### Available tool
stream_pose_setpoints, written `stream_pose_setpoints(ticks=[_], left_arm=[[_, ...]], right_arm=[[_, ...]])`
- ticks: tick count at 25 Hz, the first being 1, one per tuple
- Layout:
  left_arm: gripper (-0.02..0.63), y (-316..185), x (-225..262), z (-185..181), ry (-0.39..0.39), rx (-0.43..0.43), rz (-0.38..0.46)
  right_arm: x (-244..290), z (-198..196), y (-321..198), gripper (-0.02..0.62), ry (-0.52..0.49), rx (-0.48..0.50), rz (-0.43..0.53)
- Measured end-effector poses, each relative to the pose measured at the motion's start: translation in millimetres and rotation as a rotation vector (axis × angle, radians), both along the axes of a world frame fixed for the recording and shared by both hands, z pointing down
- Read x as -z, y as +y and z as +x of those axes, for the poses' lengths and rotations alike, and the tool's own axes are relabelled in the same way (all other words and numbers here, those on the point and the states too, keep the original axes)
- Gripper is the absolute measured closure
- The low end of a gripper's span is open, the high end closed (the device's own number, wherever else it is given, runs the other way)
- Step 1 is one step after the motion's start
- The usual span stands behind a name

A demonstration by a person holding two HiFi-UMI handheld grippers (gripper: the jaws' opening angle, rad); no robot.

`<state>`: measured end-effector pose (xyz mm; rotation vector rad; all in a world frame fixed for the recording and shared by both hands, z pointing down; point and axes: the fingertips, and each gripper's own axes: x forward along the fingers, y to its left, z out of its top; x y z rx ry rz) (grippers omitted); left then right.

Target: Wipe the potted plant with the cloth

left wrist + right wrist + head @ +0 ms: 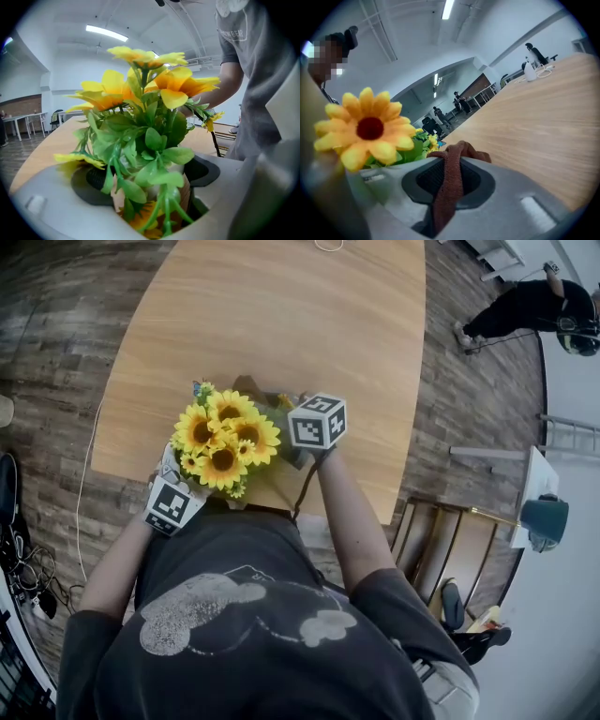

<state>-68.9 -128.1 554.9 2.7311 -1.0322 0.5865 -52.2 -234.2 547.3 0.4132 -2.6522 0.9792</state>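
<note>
The potted plant [223, 442] is a bunch of yellow sunflowers with green leaves, standing near the front edge of the wooden table [281, 324]. In the left gripper view its pale pot [154, 190] sits between the two dark pads, and my left gripper [147, 176] is closed around it. From the head view only that gripper's marker cube [173, 504] shows, at the flowers' lower left. My right gripper [447, 176] is shut on a brown cloth [450, 154], which hangs pinched between its jaws just right of the flowers. Its marker cube [317, 420] is level with the blooms.
A white object with cables [530, 70] lies at the table's far end. A person in black [534, 306] stands on the floor at the back right. Wooden stools [450, 559] stand right of the table, and cables [28, 577] lie on the floor at the left.
</note>
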Motion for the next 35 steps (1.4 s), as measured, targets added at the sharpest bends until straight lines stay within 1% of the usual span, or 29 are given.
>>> stream_pose_setpoints(ticks=[3, 6, 10, 14, 17, 19, 23, 27, 29, 30, 32, 35], left_arm=[[0.117, -11, 0, 5, 0.010, -0.006, -0.007], [0.115, -20, -2, 9, 0.009, -0.013, -0.021], [0.115, -13, -2, 5, 0.022, -0.021, -0.004], [0.114, -8, -3, 4, 0.062, -0.030, 0.002], [0.114, -15, -2, 5, 0.048, -0.031, 0.004], [0.114, -19, -2, 7, 0.057, -0.031, 0.007], [0.112, -22, -2, 10, 0.059, -0.036, 0.012], [0.112, -26, -3, 11, 0.067, -0.044, -0.004], [0.109, -27, -1, 11, 0.063, -0.050, 0.014], [0.093, -29, 2, 12, 0.067, -0.046, 0.035], [0.041, -34, 9, 11, 0.086, -0.020, 0.065], [0.012, -38, 15, 6, 0.105, 0.030, 0.073]], right_arm=[[-5, 11, -2, 0.552, 0.045, 0.005, 0.016], [-9, 27, 0, 0.553, 0.079, -0.011, 0.021], [-11, 38, 27, 0.552, 0.100, -0.043, 0.035], [-11, 47, 50, 0.552, 0.109, -0.087, 0.043], [-10, 57, 58, 0.552, 0.120, -0.123, 0.048], [-9, 67, 59, 0.552, 0.135, -0.174, 0.054], [4, 91, 57, 0.552, 0.127, -0.333, 0.085], [19, 116, 55, 0.551, 0.136, -0.463, 0.129], [26, 130, 58, 0.551, 0.144, -0.525, 0.144], [29, 137, 58, 0.551, 0.148, -0.553, 0.151], [36, 149, 60, 0.551, 0.155, -0.599, 0.163], [47, 161, 63, 0.551, 0.135, -0.648, 0.183]])
